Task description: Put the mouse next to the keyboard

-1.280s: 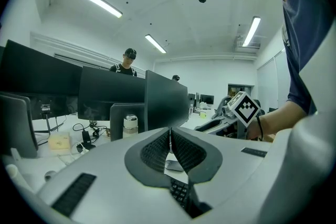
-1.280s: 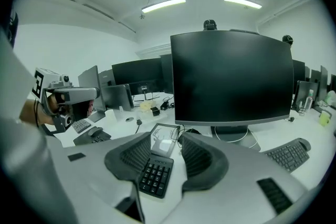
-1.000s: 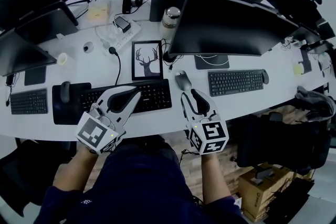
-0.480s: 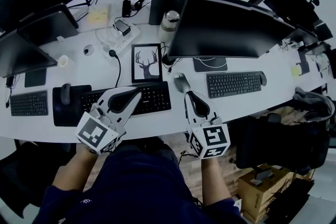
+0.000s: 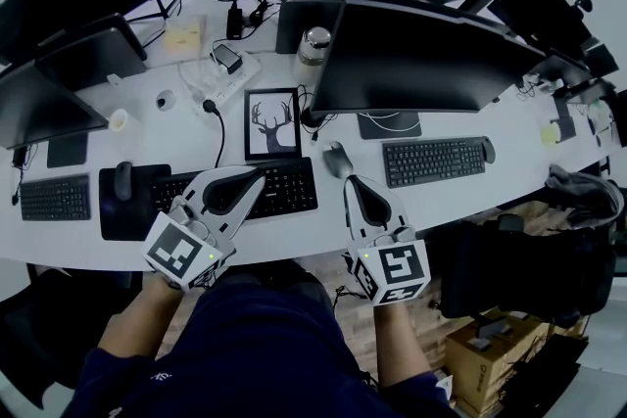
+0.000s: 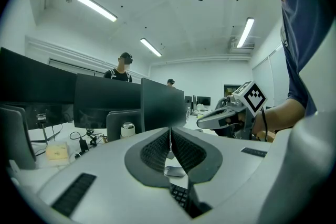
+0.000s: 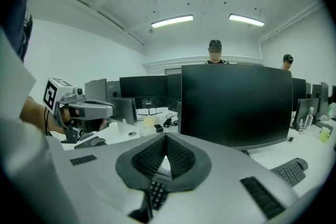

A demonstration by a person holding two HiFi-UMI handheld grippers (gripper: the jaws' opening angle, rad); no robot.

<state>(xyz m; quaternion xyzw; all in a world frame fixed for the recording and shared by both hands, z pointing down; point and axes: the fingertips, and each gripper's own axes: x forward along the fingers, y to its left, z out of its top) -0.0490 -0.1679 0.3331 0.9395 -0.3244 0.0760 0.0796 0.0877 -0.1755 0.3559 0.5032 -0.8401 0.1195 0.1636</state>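
The mouse (image 5: 338, 159) lies on the white desk (image 5: 294, 232) just beside the right end of the black keyboard (image 5: 265, 188), in the gap between it and a second keyboard (image 5: 434, 160) further right, below the edge of a large monitor (image 5: 421, 49). The right gripper (image 5: 351, 181) hangs just short of the mouse on the near side, its tips pointing at it but apart from it. In the right gripper view its jaws (image 7: 166, 150) are pressed together with nothing between them, only keyboard keys showing below. The left gripper (image 5: 258, 175) hovers over the black keyboard, well to the left of the mouse, and its jaws too are closed on nothing — the pads (image 6: 157, 150) meet at the tip. A framed deer picture (image 5: 273, 123) stands behind the keyboard.
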